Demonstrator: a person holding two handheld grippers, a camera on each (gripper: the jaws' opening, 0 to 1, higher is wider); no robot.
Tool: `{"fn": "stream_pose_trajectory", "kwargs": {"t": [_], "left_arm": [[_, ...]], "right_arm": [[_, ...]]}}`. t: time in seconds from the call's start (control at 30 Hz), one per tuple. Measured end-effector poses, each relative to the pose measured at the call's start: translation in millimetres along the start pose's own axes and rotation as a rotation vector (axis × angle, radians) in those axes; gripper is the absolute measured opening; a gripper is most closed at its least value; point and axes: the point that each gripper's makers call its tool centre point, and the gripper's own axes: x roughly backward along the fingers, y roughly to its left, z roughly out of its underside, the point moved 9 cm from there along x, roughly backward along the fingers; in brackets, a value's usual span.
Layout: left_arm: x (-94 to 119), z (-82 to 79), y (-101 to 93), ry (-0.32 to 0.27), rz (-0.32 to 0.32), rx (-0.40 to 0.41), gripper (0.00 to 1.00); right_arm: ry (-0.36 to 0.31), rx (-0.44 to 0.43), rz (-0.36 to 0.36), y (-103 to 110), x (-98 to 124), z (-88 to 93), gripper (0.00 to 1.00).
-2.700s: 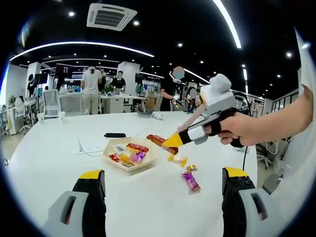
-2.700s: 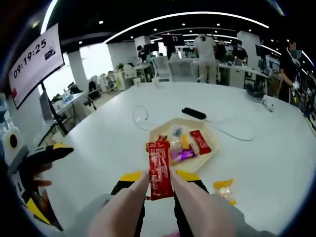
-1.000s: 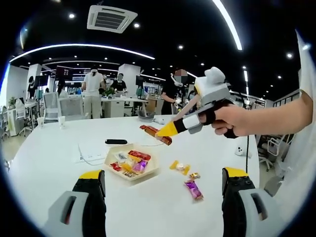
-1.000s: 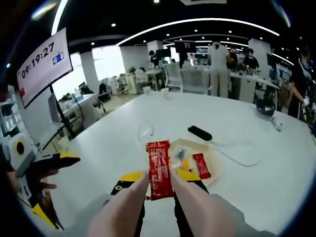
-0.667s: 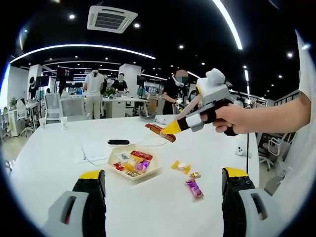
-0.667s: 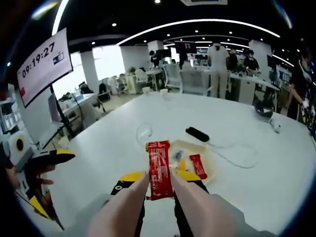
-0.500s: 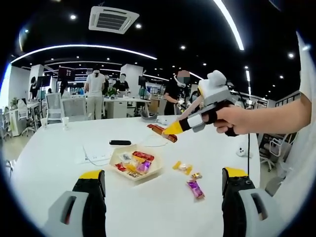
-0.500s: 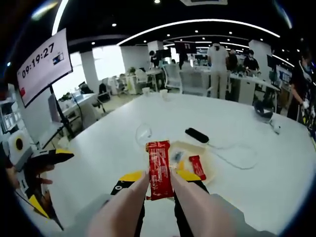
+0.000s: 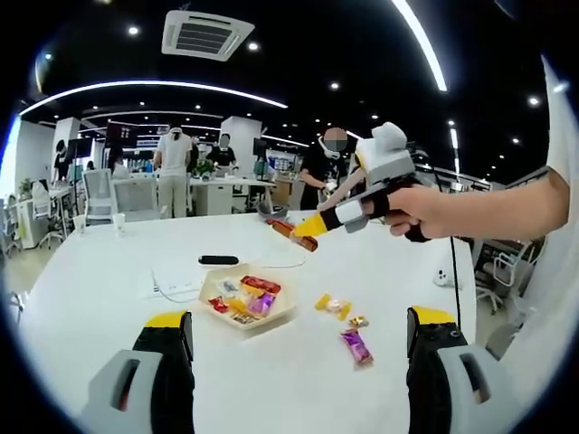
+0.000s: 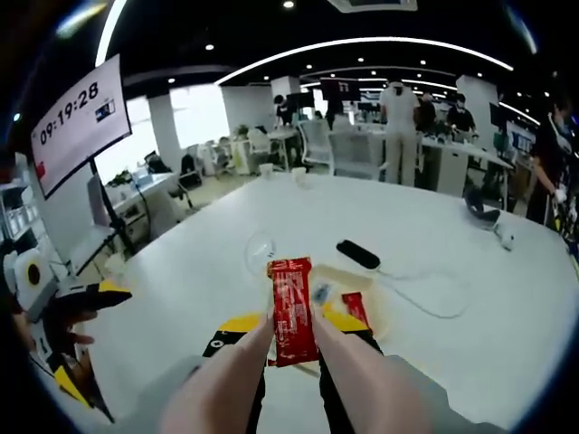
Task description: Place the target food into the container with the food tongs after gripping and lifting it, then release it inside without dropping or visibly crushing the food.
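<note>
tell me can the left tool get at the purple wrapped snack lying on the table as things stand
Probably yes. The left tool is open and holds nothing, and the purple wrapped snack lies loose on bare table ahead of it, apart from the tray; nothing sits between.

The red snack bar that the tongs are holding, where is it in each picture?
Left gripper view: the red snack bar is just above the middle, held in the air at the tip of the right gripper, above the tray.
Right gripper view: the bar stands upright in the lower middle, pinched between the tongs.
Shared landmark: the tray of snacks on the white table, with the black remote beyond it.
</note>
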Motion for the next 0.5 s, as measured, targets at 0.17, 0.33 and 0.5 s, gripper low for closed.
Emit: {"fn": "stream_pose_trajectory", "kwargs": {"t": [0.17,0.33,0.5], "left_arm": [[4.7,5.2,-1.0,0.003,-0.015,0.006,0.99],[4.8,9.8,-2.9,0.012,-0.017,0.021,0.99],[4.9,9.1,-1.2,0.023,-0.007,0.008,0.99]], "right_arm": [[0.017,0.028,-0.009,2.3,-5.2,0.0,0.21],[0.012,0.032,-0.014,-1.3,-9.0,-4.6,0.21],[0.014,0.036,-0.017,-5.5,-12.4,-9.1,0.21]]}}
